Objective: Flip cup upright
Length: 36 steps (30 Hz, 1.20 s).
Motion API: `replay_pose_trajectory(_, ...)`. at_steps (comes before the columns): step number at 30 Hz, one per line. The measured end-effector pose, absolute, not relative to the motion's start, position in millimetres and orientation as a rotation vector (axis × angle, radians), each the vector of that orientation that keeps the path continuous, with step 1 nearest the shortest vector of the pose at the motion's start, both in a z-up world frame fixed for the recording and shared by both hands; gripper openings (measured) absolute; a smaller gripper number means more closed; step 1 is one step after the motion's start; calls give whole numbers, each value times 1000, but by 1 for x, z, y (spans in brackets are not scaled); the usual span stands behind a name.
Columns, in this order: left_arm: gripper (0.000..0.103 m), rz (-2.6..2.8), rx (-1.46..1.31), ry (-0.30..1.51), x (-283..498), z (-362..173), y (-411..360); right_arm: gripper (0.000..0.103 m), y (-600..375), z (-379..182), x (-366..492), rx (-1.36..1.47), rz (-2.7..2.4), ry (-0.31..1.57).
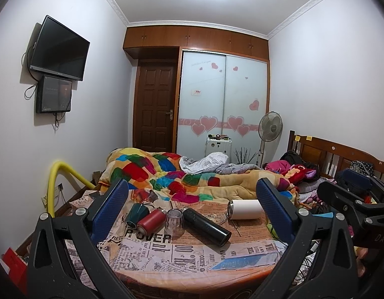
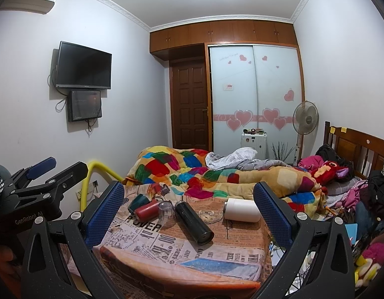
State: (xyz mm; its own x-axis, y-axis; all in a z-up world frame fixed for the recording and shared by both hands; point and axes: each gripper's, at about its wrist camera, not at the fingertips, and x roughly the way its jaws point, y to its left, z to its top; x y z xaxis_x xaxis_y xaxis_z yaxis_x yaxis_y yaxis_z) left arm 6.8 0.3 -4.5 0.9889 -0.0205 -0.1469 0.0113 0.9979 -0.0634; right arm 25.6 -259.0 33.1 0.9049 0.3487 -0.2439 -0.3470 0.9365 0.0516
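Several cups lie on a newspaper-print cloth over a small table. A dark green cup, a red cup, a long black cup and a white cup lie on their sides. A clear glass stands mouth down between red and black. They show again in the right wrist view: green, red, glass, black, white. My left gripper and right gripper are open, empty, held back from the cups.
A bed with a patchwork quilt lies behind the table. Clothes and toys pile at the right. A yellow tube arches at the left. A glass ashtray sits near the white cup. The right gripper shows at the left view's right edge.
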Motion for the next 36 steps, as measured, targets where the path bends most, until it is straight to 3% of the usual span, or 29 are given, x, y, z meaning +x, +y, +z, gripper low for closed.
replay_pose_trajectory(19,103,21,-113,232,47,-36,16,103,-245,1,58,-22,372,348)
replay_pose_trajectory(36,103,115,-156,607,175,-164,70,103,-185,-136,252,-270,474,888)
